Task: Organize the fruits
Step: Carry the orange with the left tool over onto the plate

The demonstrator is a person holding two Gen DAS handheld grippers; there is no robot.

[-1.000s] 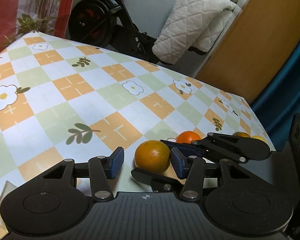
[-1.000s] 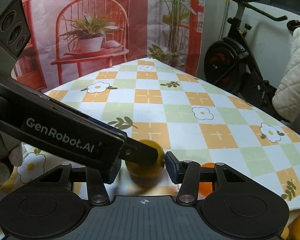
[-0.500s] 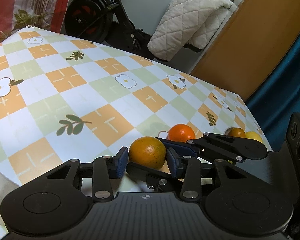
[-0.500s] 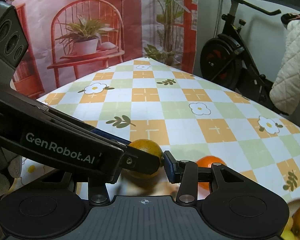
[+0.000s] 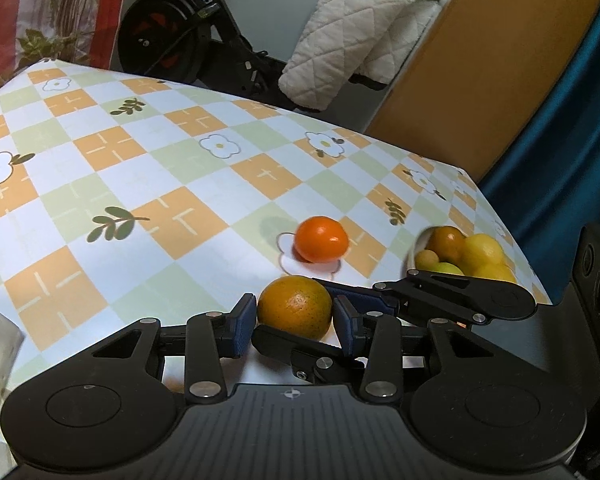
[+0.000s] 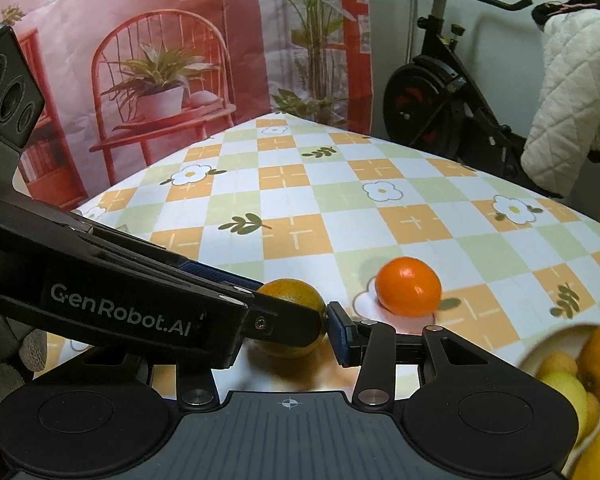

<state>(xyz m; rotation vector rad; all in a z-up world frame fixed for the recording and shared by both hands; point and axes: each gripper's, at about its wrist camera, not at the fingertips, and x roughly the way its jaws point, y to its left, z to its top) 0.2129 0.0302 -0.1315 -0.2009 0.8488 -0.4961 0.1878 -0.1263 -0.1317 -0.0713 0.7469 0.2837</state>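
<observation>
The table (image 5: 148, 184), in a checked cloth, lies bare across its far half out to the rounded edges; I see free room there. At the right edge sits the bowl (image 5: 414, 246) of fruit. A tangerine (image 5: 321, 239) rests alone mid-table. Nearest me, the orange (image 5: 295, 307) is gripped from two sides: my left gripper (image 5: 295, 322), whose jaws have just been closing, and my right gripper (image 6: 288, 320) both clamp it, crossed, tilted downward.
</observation>
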